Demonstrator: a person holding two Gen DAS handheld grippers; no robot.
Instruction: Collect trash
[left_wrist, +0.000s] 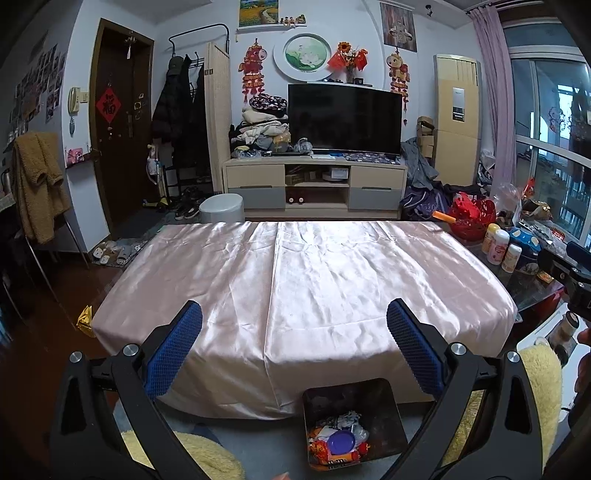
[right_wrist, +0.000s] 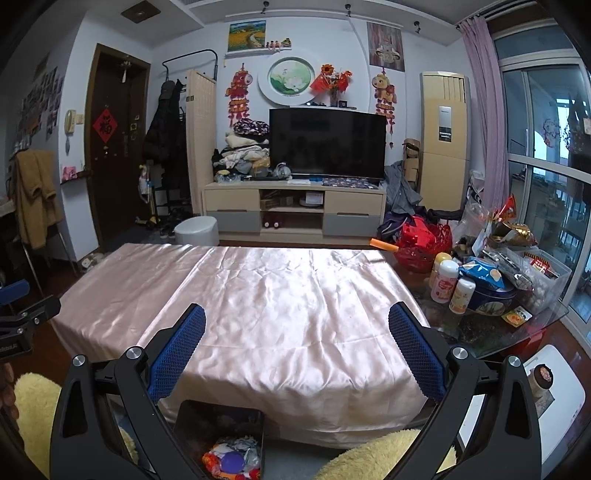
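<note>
Both sets of blue fingers (left_wrist: 173, 350) spread wide, gripping nothing. Left gripper (left_wrist: 294, 350) and right gripper (right_wrist: 297, 352) parked above the near edge of the pink-draped surface (left_wrist: 314, 280), probably because the sheet looks bare. Trash bin (left_wrist: 384, 410) down at 6 o'clock against the surface's front, so drops are short. Wrappers and a purple lid (left_wrist: 341, 442) already inside. Snack clutter and bottles (right_wrist: 448, 282) out at 3 o'clock, maybe next.

Dark square trash bin (left_wrist: 352, 421) stands upright on the floor against the table's near edge, holding colourful wrappers (left_wrist: 334, 448) (a purple lid on top).
</note>
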